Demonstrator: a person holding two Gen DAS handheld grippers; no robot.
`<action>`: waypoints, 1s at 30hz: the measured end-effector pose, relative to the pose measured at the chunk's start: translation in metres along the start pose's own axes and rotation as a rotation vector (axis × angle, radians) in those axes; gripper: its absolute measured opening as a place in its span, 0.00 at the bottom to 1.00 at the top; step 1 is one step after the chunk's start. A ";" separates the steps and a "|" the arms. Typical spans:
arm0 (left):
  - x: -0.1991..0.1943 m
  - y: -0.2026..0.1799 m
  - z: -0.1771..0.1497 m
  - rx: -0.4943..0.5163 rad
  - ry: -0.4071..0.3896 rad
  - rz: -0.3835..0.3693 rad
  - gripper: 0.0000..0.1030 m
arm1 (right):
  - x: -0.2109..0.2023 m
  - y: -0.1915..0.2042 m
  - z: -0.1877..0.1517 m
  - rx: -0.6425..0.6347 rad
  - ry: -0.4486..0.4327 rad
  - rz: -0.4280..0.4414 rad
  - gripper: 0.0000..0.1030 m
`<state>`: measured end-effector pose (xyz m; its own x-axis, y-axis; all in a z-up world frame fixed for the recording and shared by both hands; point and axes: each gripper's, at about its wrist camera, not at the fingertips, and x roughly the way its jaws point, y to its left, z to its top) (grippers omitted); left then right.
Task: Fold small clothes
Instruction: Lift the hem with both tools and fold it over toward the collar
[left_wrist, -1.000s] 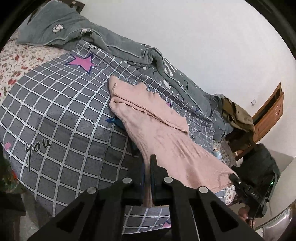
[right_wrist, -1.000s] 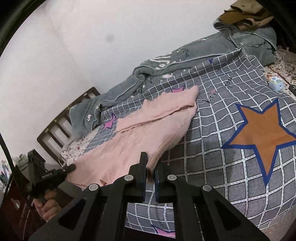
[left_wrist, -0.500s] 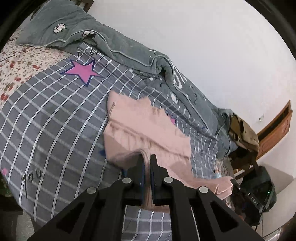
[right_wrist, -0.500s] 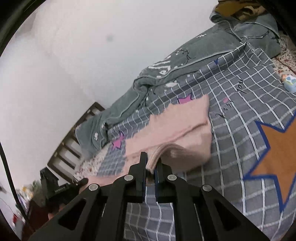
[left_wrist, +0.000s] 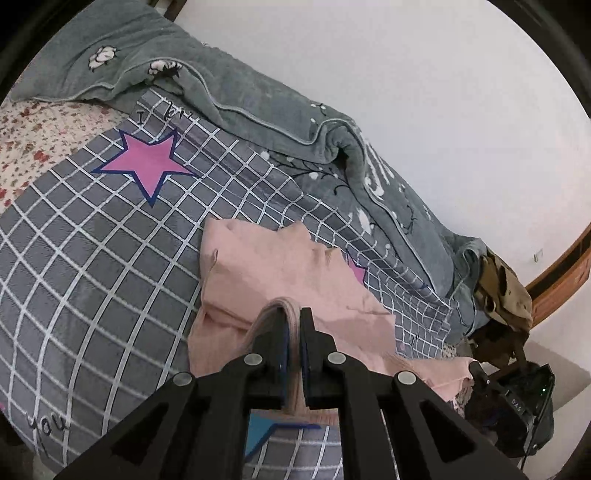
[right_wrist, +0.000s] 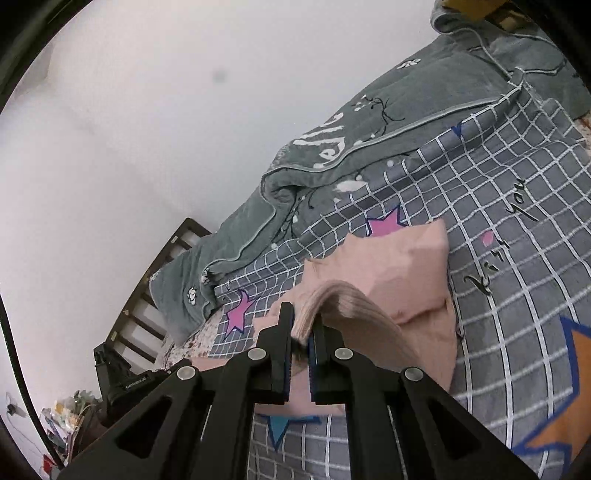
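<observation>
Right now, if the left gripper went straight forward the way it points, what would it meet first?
Probably the pink garment itself: the left gripper is shut on its ribbed edge, and the folded part lies directly ahead on the checked bedcover. Beyond it comes the grey blanket. Depth is uncertain in this fisheye view.

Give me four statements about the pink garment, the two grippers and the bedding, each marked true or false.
1. The left gripper is shut on the pink garment. True.
2. The right gripper is open and holds nothing. False: it is pinching a ribbed edge of the garment.
3. The garment lies on a checked bedspread with stars. True.
4. The grey blanket covers the garment. False: it is bunched along the wall, apart from it.
</observation>
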<state>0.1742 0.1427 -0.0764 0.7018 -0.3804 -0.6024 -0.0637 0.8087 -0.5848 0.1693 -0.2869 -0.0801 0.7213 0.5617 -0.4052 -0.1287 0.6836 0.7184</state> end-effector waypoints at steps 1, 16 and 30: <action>0.006 0.002 0.004 -0.009 0.004 0.001 0.06 | 0.007 -0.003 0.004 0.006 0.004 0.002 0.07; 0.109 0.006 0.056 0.041 0.101 0.062 0.07 | 0.112 -0.049 0.042 -0.034 0.119 -0.107 0.07; 0.176 0.017 0.098 0.084 0.129 0.147 0.30 | 0.188 -0.087 0.074 -0.023 0.167 -0.215 0.19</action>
<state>0.3663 0.1334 -0.1385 0.5919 -0.3052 -0.7460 -0.0955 0.8924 -0.4410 0.3666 -0.2755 -0.1768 0.6115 0.4703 -0.6363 -0.0016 0.8049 0.5934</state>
